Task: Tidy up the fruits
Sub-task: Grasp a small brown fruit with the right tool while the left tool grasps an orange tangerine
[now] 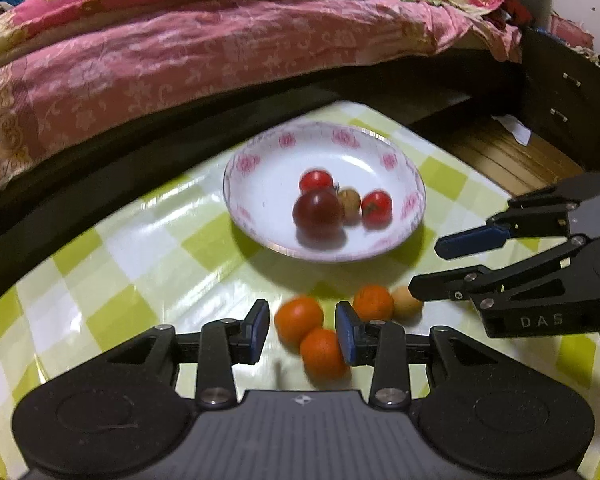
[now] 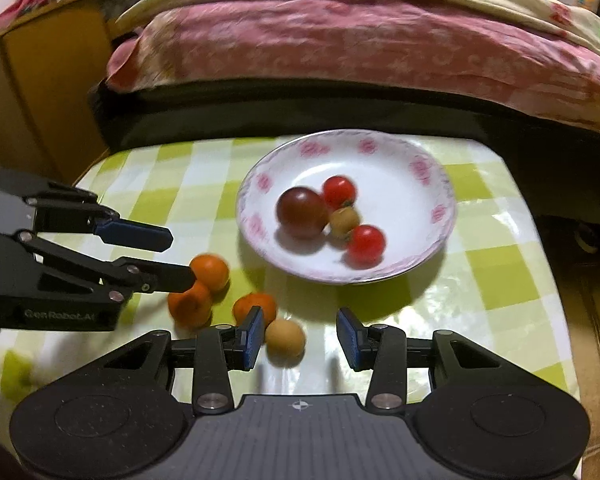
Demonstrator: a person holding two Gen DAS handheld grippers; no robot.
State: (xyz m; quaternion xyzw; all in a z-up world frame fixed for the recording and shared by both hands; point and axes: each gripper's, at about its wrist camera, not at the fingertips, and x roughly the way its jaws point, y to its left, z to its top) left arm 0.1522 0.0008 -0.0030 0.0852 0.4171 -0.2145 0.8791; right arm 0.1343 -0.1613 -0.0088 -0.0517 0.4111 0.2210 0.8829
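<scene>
A white plate with pink flowers [image 1: 260,168] [image 2: 412,160] sits on the checked table and holds a dark red tomato [image 1: 318,210] [image 2: 302,210], two small red tomatoes [image 1: 376,208] [image 2: 366,244] and a small brown fruit [image 1: 350,200] [image 2: 344,220]. In front of the plate lie three oranges [image 1: 300,318] [image 2: 210,270] and a tan round fruit [image 1: 405,300] [image 2: 285,337]. My left gripper [image 1: 302,334] [image 2: 180,254] is open, with two oranges between its fingers. My right gripper [image 2: 298,338] [image 1: 424,268] is open around the tan fruit.
The table wears a green-and-white checked cloth [image 1: 112,280] [image 2: 500,280]. Behind it runs a bed with a pink flowered quilt [image 1: 220,52] [image 2: 340,40]. A dark drawer cabinet [image 1: 568,96] and wooden floor [image 1: 500,152] lie to the right in the left wrist view.
</scene>
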